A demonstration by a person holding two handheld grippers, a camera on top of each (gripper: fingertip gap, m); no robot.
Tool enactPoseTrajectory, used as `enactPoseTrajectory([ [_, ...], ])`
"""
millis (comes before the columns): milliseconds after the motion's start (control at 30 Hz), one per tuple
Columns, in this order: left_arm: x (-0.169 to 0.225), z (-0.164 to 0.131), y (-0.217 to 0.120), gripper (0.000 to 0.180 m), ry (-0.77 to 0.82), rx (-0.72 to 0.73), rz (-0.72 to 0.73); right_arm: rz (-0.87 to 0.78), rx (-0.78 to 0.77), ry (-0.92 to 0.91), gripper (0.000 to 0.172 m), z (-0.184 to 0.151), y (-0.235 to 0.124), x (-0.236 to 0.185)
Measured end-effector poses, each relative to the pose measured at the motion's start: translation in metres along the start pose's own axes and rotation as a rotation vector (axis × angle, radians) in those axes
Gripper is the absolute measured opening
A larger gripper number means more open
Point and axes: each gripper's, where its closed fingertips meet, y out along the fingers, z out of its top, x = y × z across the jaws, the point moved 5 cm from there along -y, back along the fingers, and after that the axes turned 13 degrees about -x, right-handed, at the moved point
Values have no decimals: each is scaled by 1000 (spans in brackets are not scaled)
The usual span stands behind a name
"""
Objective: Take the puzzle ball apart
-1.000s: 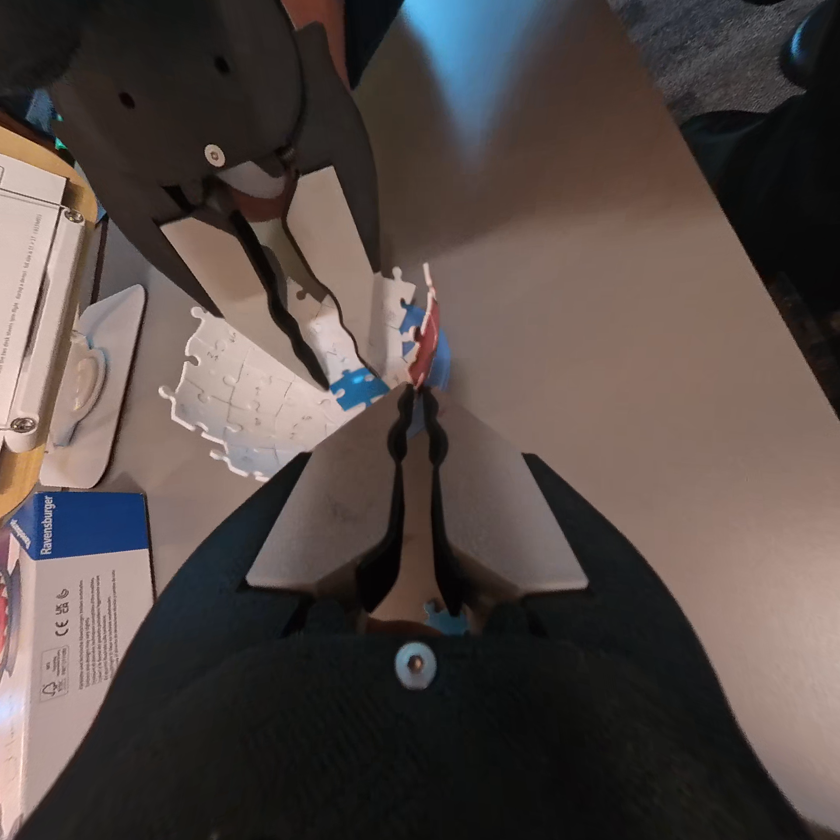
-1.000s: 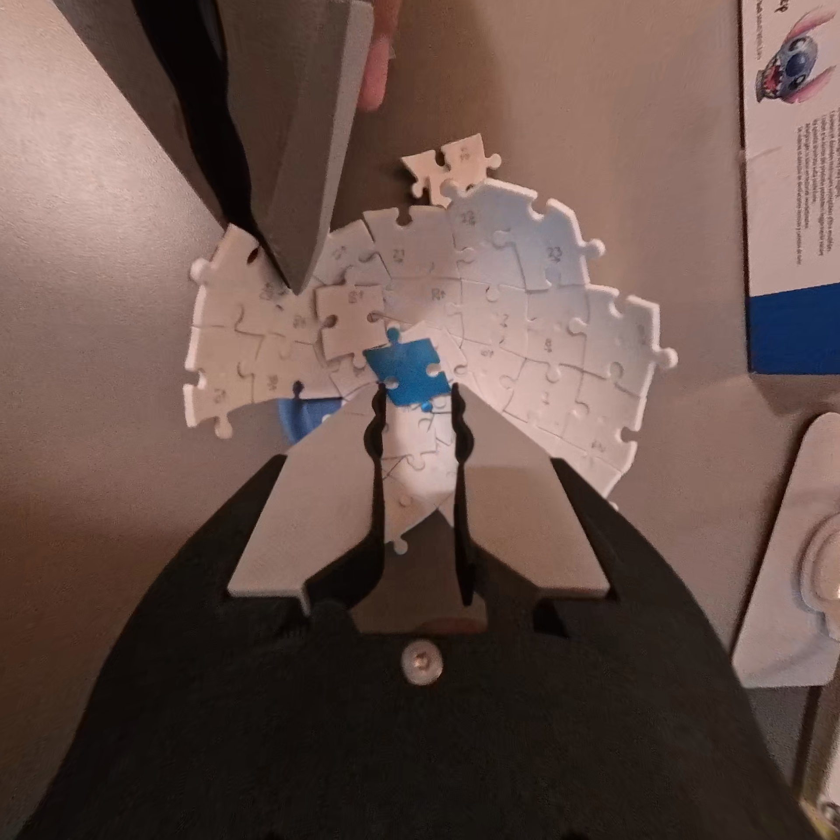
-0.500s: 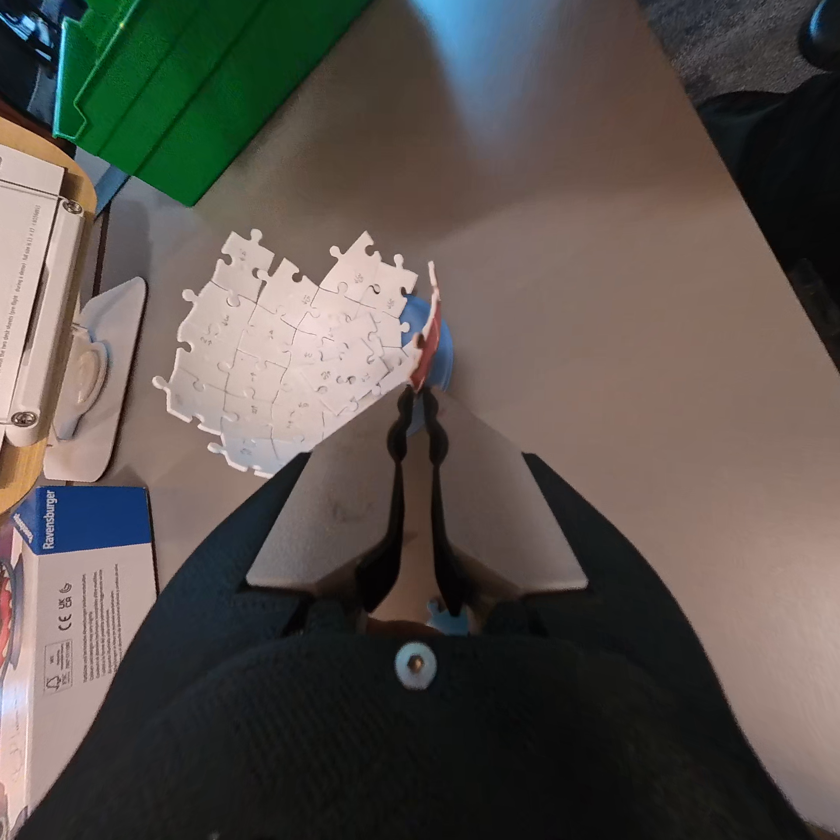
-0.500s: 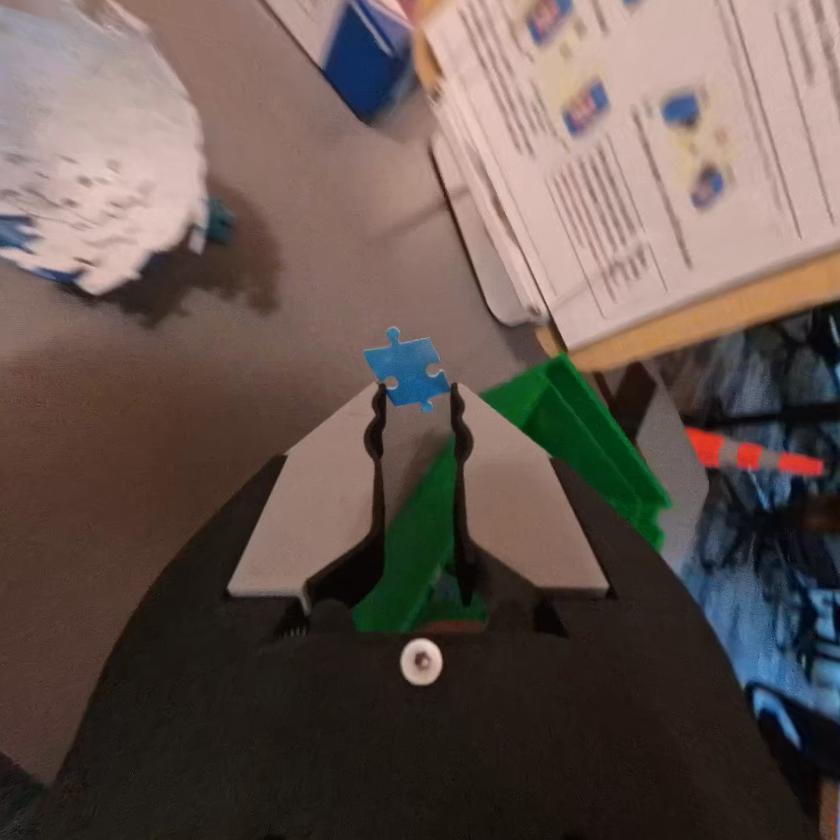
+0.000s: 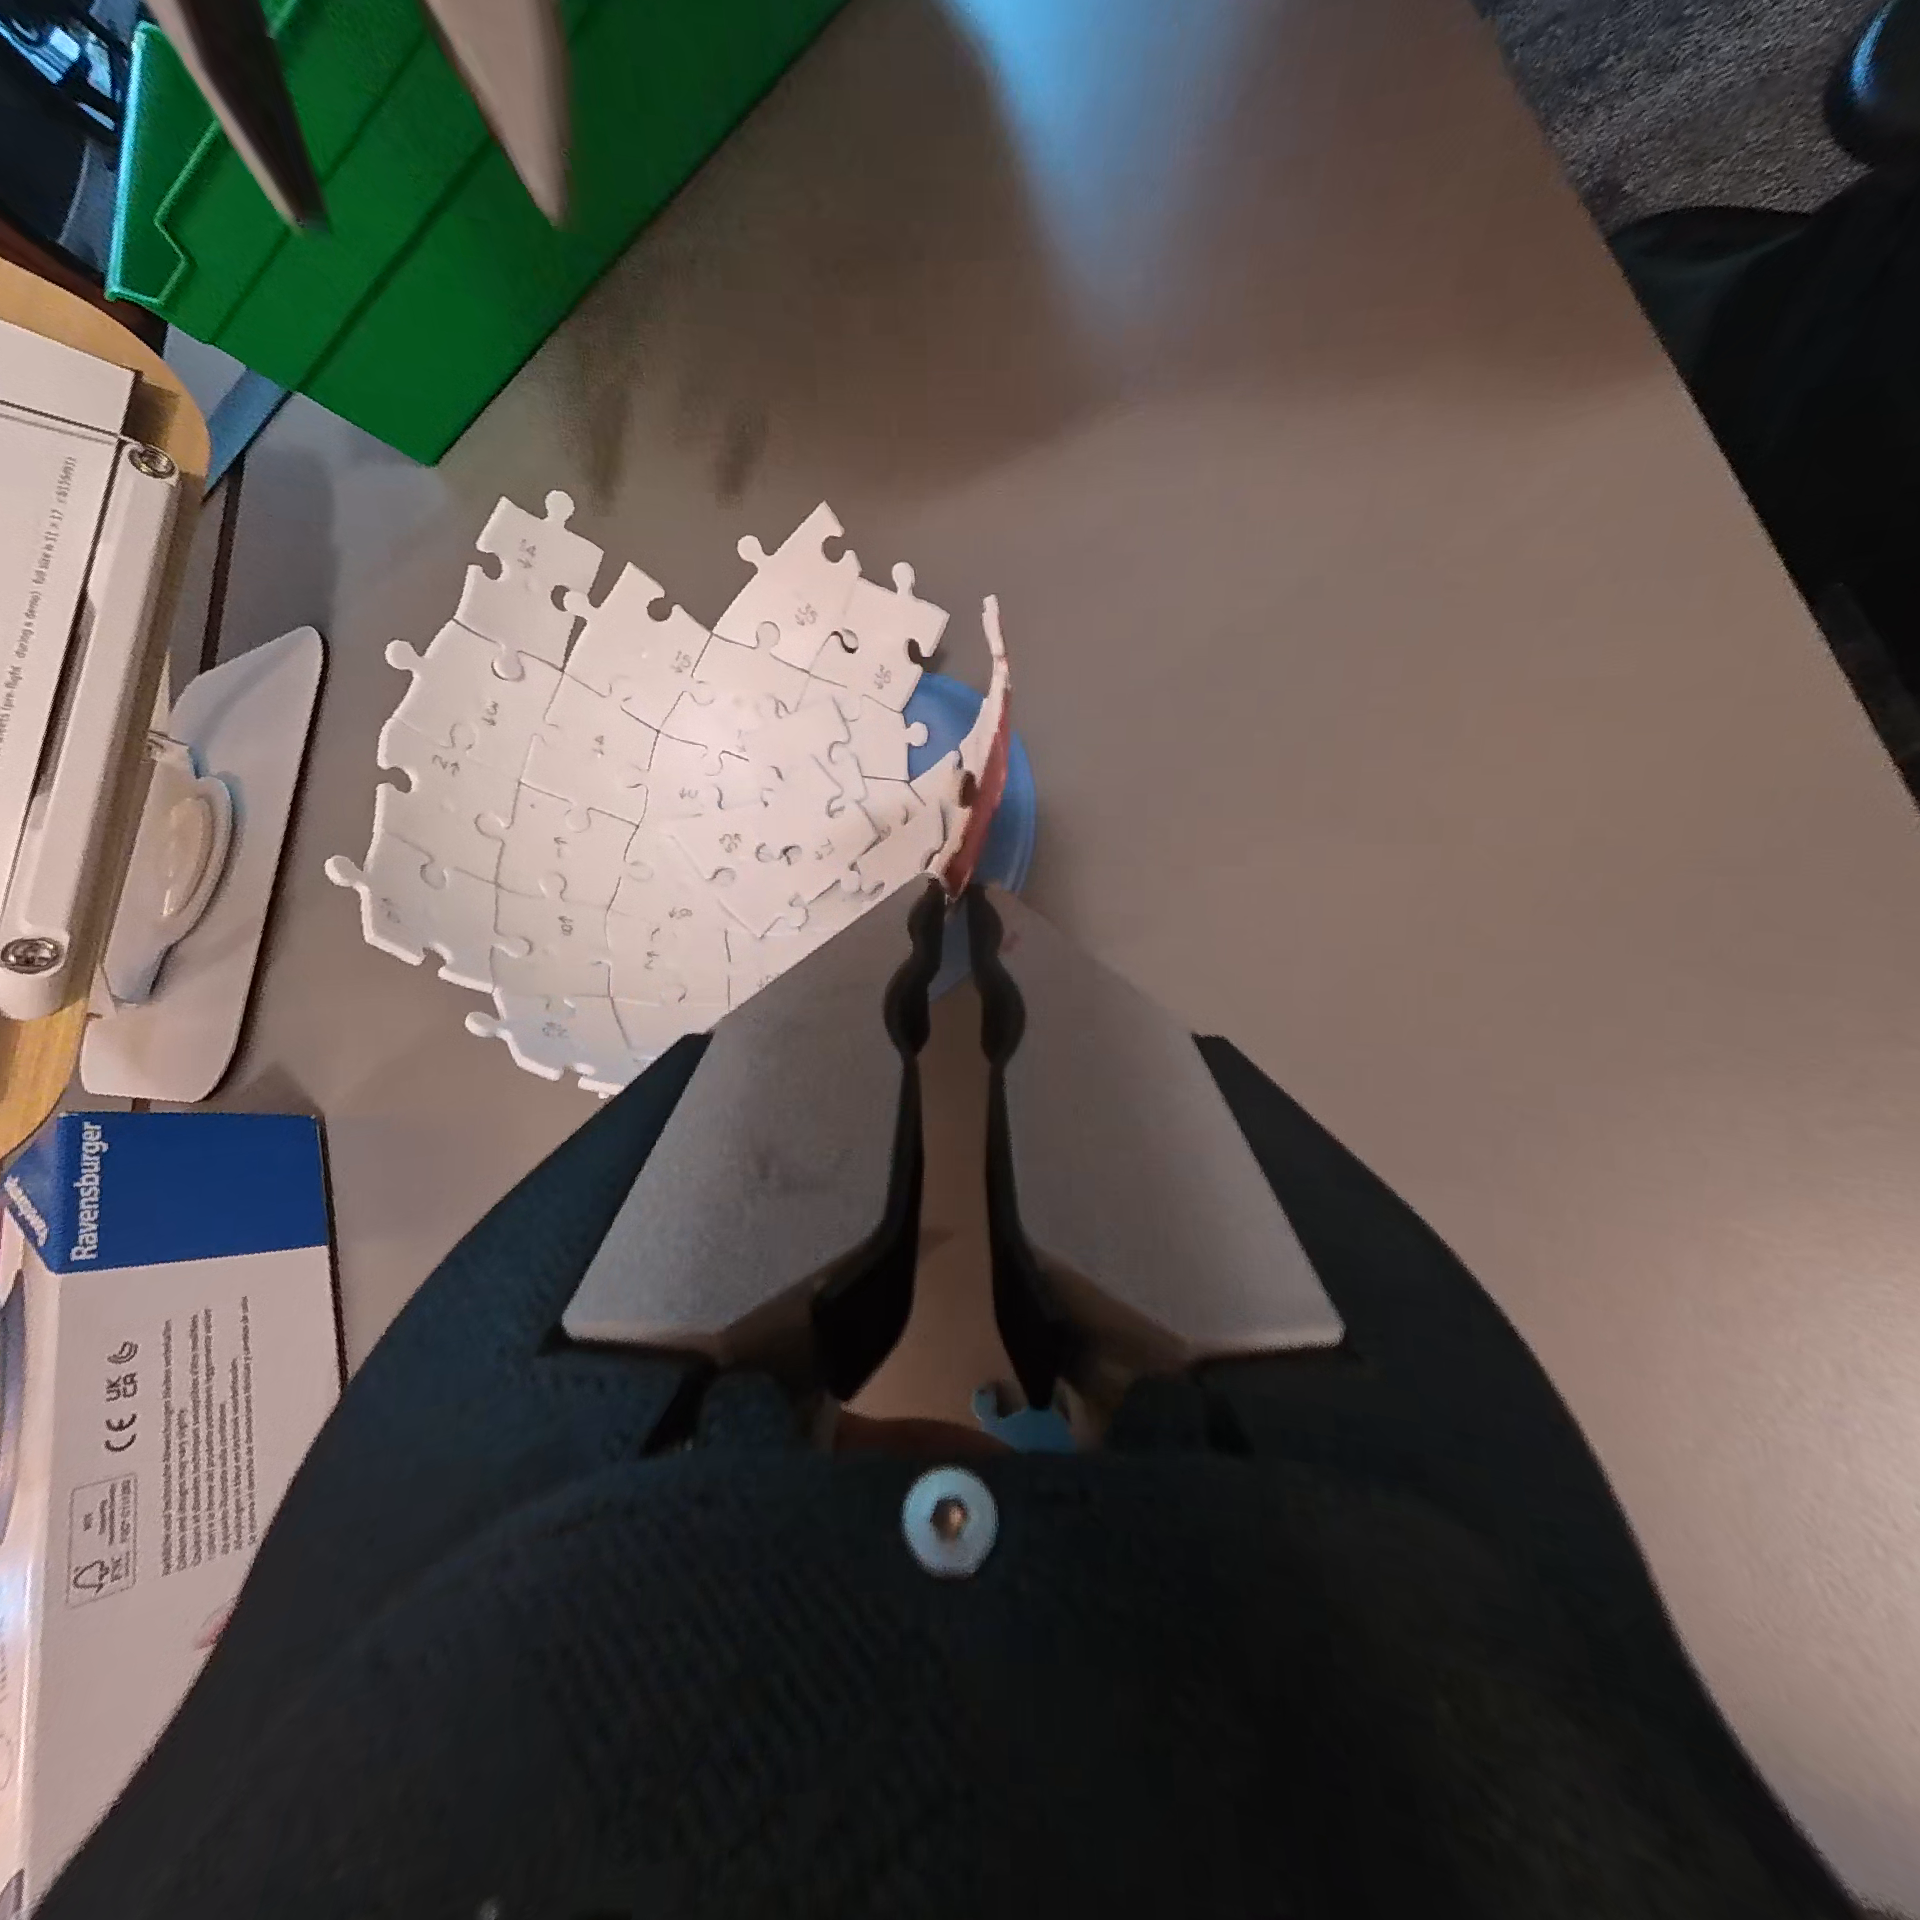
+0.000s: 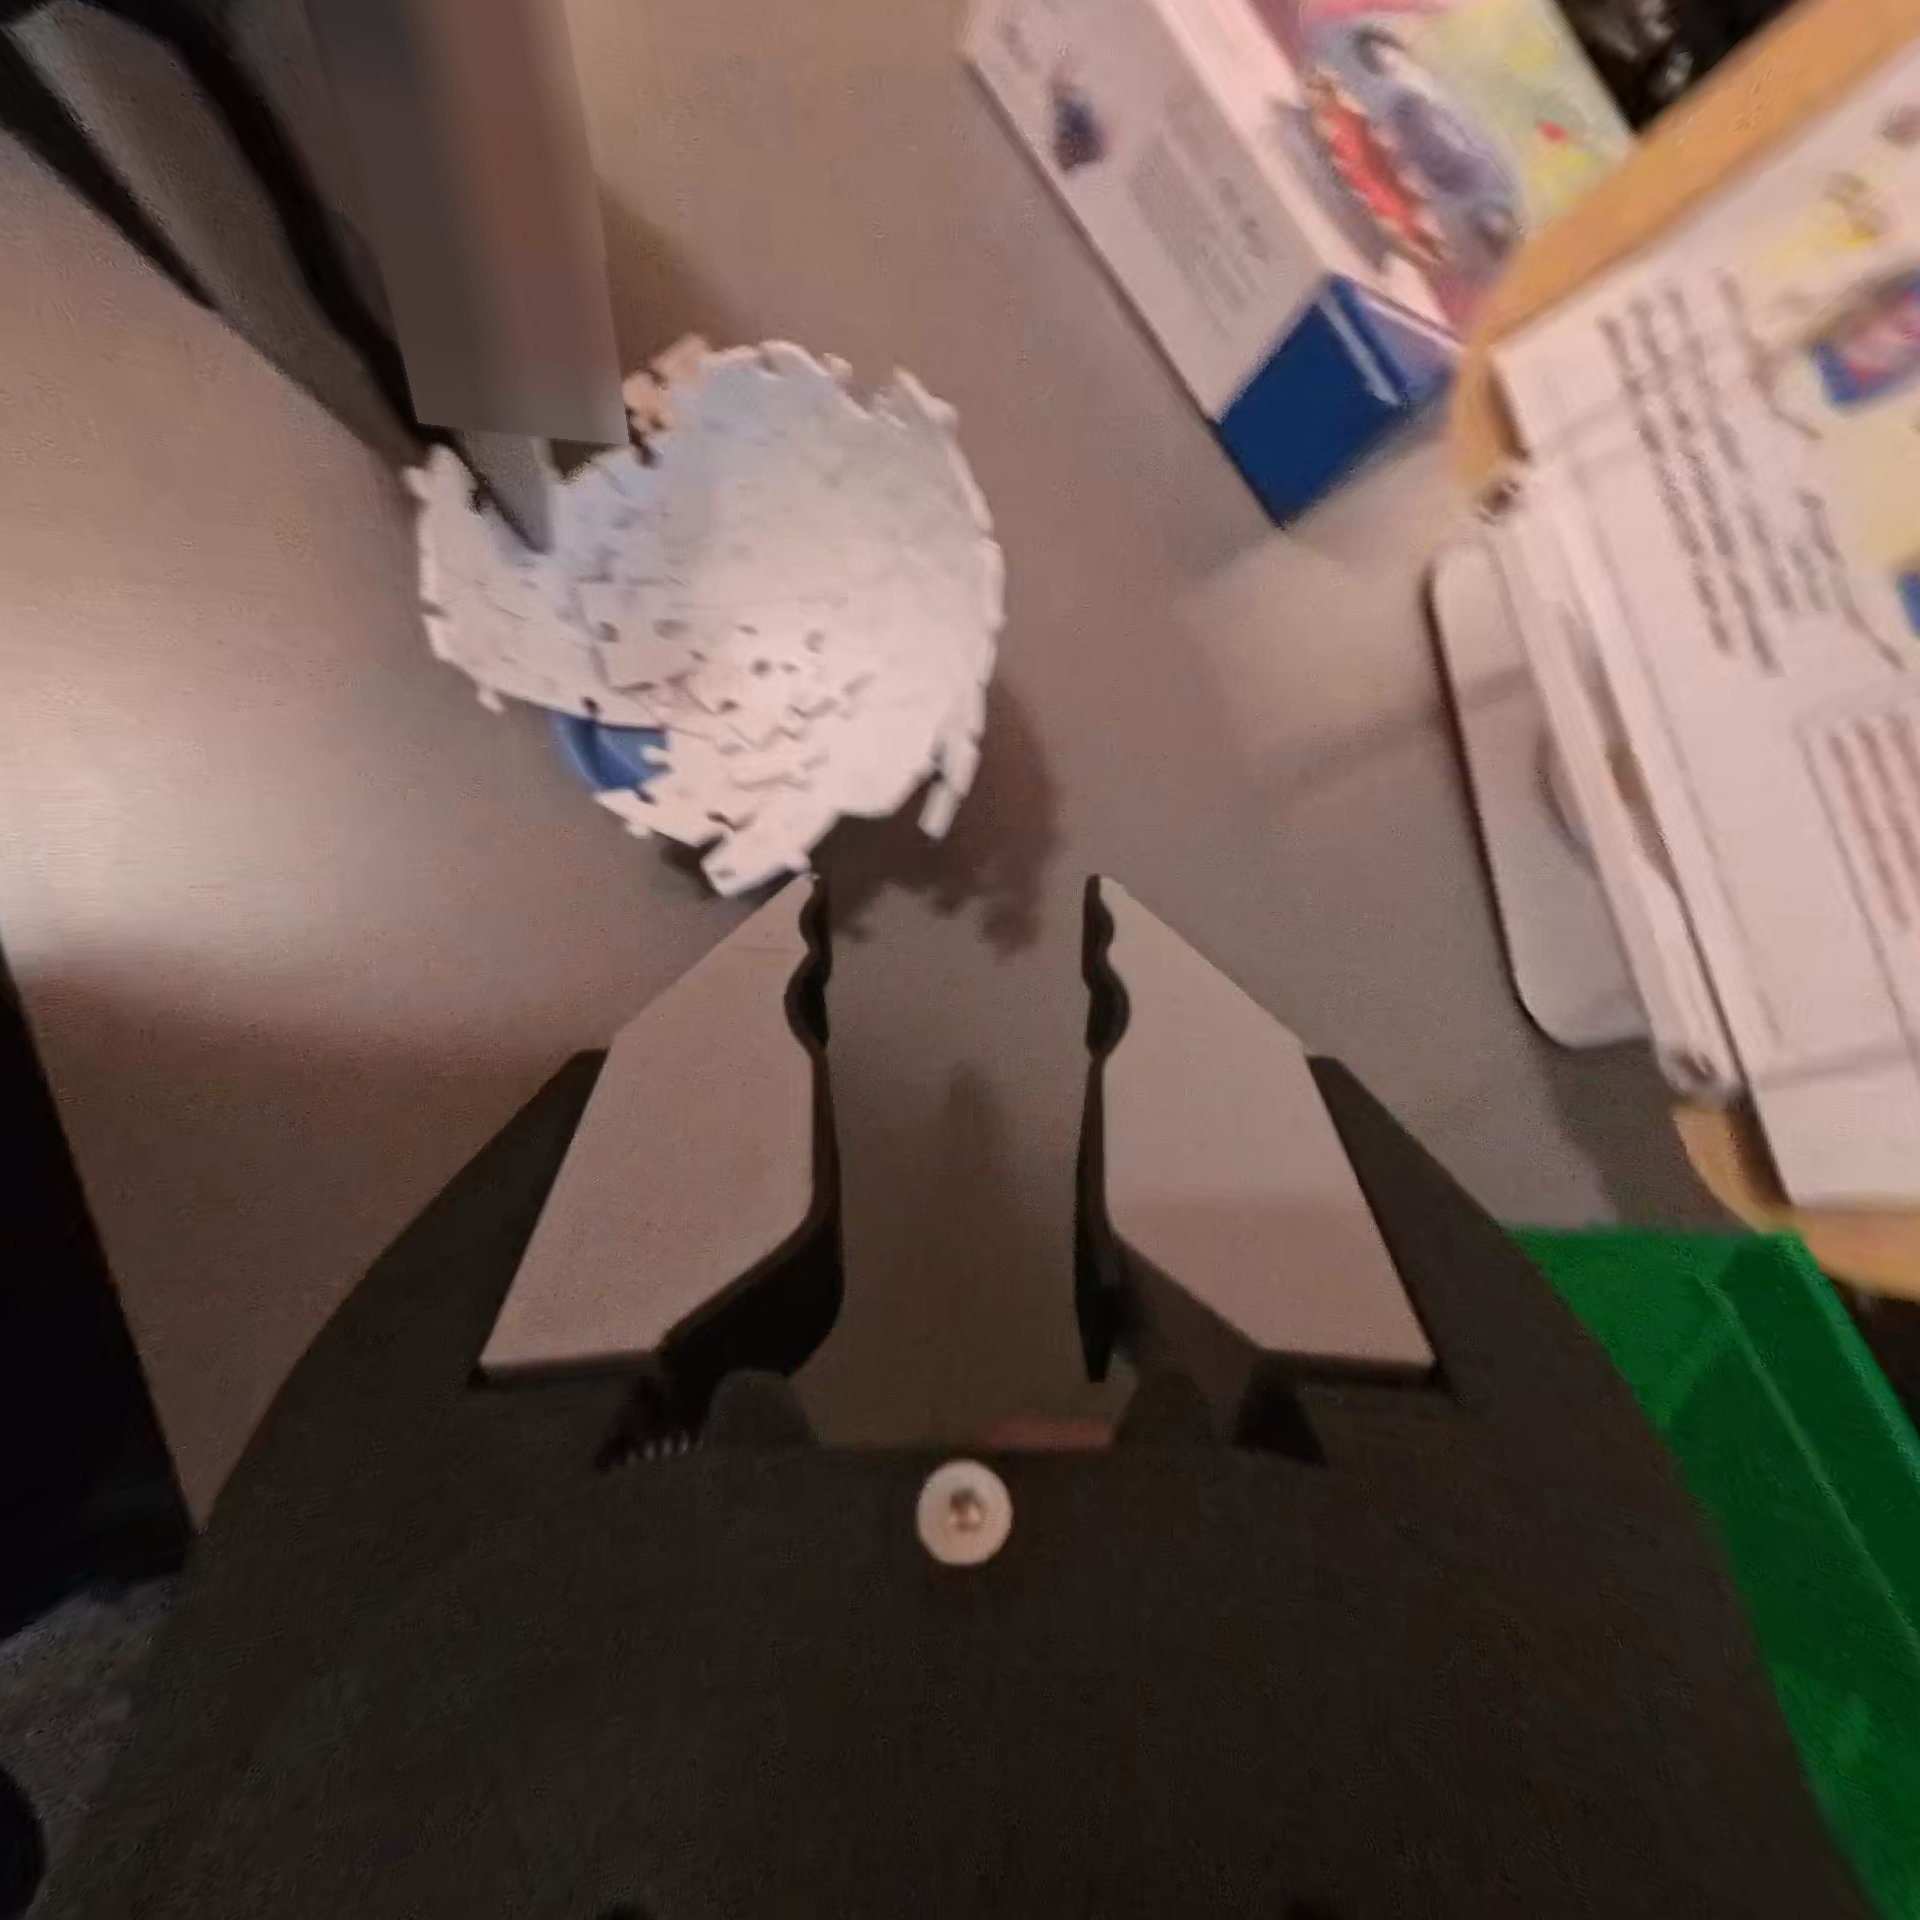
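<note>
The left gripper [image 5: 954, 902] stays clenched on the puzzle bowl's [image 5: 623, 810] rim. The right gripper [image 6: 951, 894], a moment ago pinching a blue piece, now hangs released, bare, over the counter [image 6: 1195, 748].

puzzle shell [image 5: 665, 790] on table [image 5: 1299, 623]; bin [image 5: 436, 239] behind, box [image 5: 177, 1351] left

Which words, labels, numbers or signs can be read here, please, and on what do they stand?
Blue and white box: printed wording and marks, legible, but I do not quote writing.
Puzzle shell: small marks on the pieces.
Paper sheets: print, too blurred to read.
</note>
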Motion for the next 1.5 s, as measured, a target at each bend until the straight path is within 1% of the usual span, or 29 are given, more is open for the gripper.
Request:
enactPoseTrajectory([
  [100, 0, 0, 0, 2, -1, 0, -1, 98, -56, -176, 46, 32, 48, -31],
  [200, 0, 0, -1, 2, -2, 1, -3, 161, -167, -255, 50, 40, 85, -39],
  [233, 0, 0, -1, 2, -2, 6, -2, 159, -198, -273, 49, 39, 94, -38],
  [267, -1, 1, -2, 2, -4, 10, 2, 152, -210, -282, 38, 39, 100, -37],
  [367, -2, 0, -4, 2, -11, 11, 9, 165, -215, -292, 33, 39, 101, -39],
  [433, -3, 1, -5, 2, -12, 10, 12, 173, -209, -317, 27, 37, 100, -42],
  [467, -3, 1, -6, 2, -12, 10, 16, 196, -200, -320, 11, 36, 98, -47],
  [500, -3, 1, -5, 3, -10, 6, 17, 229, -184, -308, 0, 36, 97, -54],
  [600, -2, 1, -5, 3, -6, 1, 19, 230, -161, -286, 0, 33, 92, -61],
  [700, -2, 1, -4, 2, -4, 2, 17, 296, -115, -251, 0, 29, 76, -68],
  [800, 0, 2, -3, 2, 0, 7, 7, 262, -31, -194, 0, 37, 64, -55],
  [833, 0, 2, -3, 2, -1, 7, 6, 265, -28, -185, 22, 39, 65, -51],
  [867, 0, 2, -3, 2, 2, 8, 8, 275, -52, -199, 36, 37, 69, -48],
  [933, 0, 1, -3, 2, 7, 13, 5, 280, -102, -281, 49, 32, 81, -48],
  [967, 0, 1, -4, 2, 6, 17, 1, 276, -114, -333, 54, 31, 86, -50],
  [1033, 0, 0, -4, 2, 0, 26, -7, 257, -140, -406, 53, 32, 94, -53],
  [1067, 0, 0, -4, 2, -3, 31, -9, 260, -145, -422, 56, 34, 97, -55],
  [1133, -1, -1, -5, 2, -11, 35, -10, 287, -153, -444, 56, 38, 99, -56],
  [1167, -3, -1, -6, 2, -23, 39, -9, 316, -162, -446, 54, 38, 99, -58],
  [1200, -5, -1, -7, 2, -41, 42, -9, 354, -164, -444, 43, 38, 99, -61],
  [1233, -7, -2, -8, 2, -55, 45, -7, 366, -152, -448, 35, 37, 99, -64],
  [1267, -10, -1, -10, 2, -67, 60, 1, 345, -134, -460, 35, 37, 99, -66],
  [1300, -11, -1, -13, 2, -74, 74, 4, 320, -117, -463, 31, 37, 98, -66],
  [1333, -12, 0, -14, 2, -83, 85, 5, 298, -105, -454, 22, 36, 96, -66],
  [1367, -12, 0, -15, 2, -83, 92, 7, 285, -95, -443, 19, 35, 92, -67],
  [1433, -11, -1, -14, 2, -78, 88, -7, 264, -69, -417, 4, 31, 83, -67],
  [1500, -10, -4, -11, 2, -71, 68, -9, 274, -40, -385, 0, 27, 72, -68],
])
